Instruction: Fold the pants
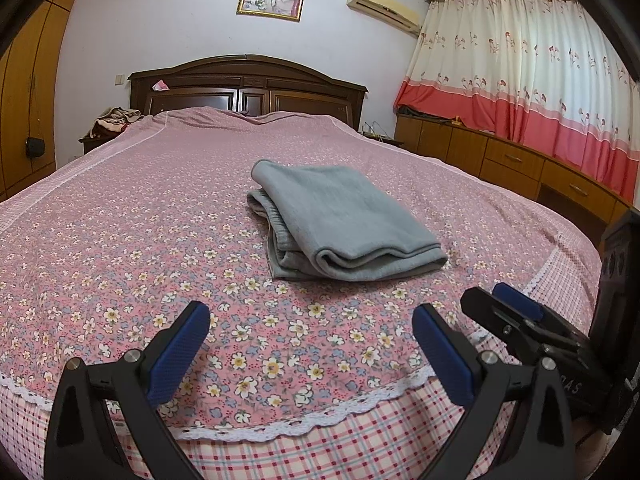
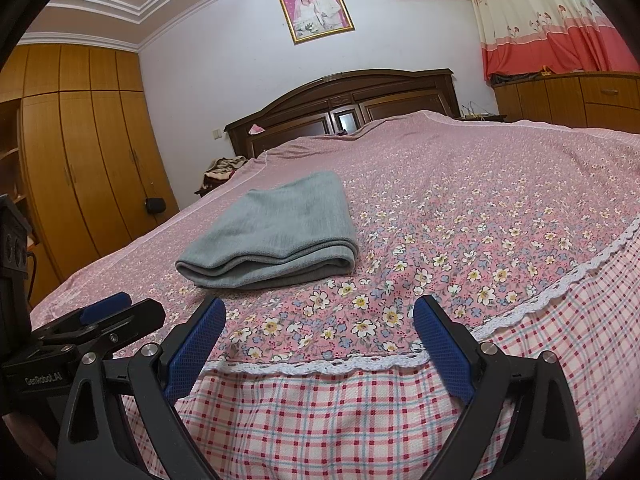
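Grey pants (image 1: 340, 220) lie folded into a compact rectangle on the floral bedspread (image 1: 140, 216), the thick fold edge facing me. In the right wrist view the same grey pants (image 2: 276, 232) sit left of centre. My left gripper (image 1: 312, 320) is open over the bed's near edge, well short of the pants, with nothing between its blue pads. My right gripper (image 2: 320, 316) is open too, empty, near the lace-trimmed edge. The right gripper (image 1: 516, 312) shows at the right of the left wrist view, and the left gripper (image 2: 104, 312) at the left of the right wrist view.
The wooden headboard (image 1: 248, 84) stands at the far end, with a wardrobe (image 2: 80, 152) on the left wall and low drawers (image 1: 520, 164) under red-and-cream curtains (image 1: 520, 76) on the right. Crumpled clothes (image 1: 116, 118) lie on a bedside stand. The checked bed skirt (image 2: 320, 420) hangs below the grippers.
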Demonstrator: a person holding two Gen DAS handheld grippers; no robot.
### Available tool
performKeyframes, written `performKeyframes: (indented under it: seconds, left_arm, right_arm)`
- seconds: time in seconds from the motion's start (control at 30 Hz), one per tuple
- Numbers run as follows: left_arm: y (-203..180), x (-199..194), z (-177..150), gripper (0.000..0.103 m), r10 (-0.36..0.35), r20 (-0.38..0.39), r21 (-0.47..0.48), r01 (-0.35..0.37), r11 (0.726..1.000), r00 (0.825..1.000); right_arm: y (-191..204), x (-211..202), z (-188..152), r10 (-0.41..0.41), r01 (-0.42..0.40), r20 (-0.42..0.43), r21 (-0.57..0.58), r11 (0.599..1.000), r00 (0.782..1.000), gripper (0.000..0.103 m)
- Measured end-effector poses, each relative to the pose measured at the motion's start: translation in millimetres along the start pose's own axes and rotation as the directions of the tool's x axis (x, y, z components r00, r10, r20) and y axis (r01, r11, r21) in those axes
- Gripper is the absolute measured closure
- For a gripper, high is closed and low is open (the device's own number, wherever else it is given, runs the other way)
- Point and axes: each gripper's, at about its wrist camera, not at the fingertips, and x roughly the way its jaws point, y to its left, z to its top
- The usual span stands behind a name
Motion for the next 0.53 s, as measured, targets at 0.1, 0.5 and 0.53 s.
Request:
performKeyframes:
  seconds: [0.1,0.5,0.53]
  left_arm:
    - [-0.2,0.1,0.0,0.000,0.000,0.000,0.000,0.000,1.000,1.000]
    - [-0.6,0.5,-0.3,0.000,0.000,0.000,0.002,0.000,1.000,1.000]
    - [-0.8,0.7,-0.3,0.000,0.001,-0.001,0.001,-0.001,1.000,1.000]
  right_arm:
    - [0.0,0.0,0.0,0.000,0.000,0.000,0.000,1.000,1.000,0.006]
    - [-0.3,-0.4,0.1,0.000,0.000,0.000,0.000,1.000,1.000,0.006]
    - [-0.2,-0.4,0.2,0.000,0.000,0.000,0.000,1.000,1.000,0.006]
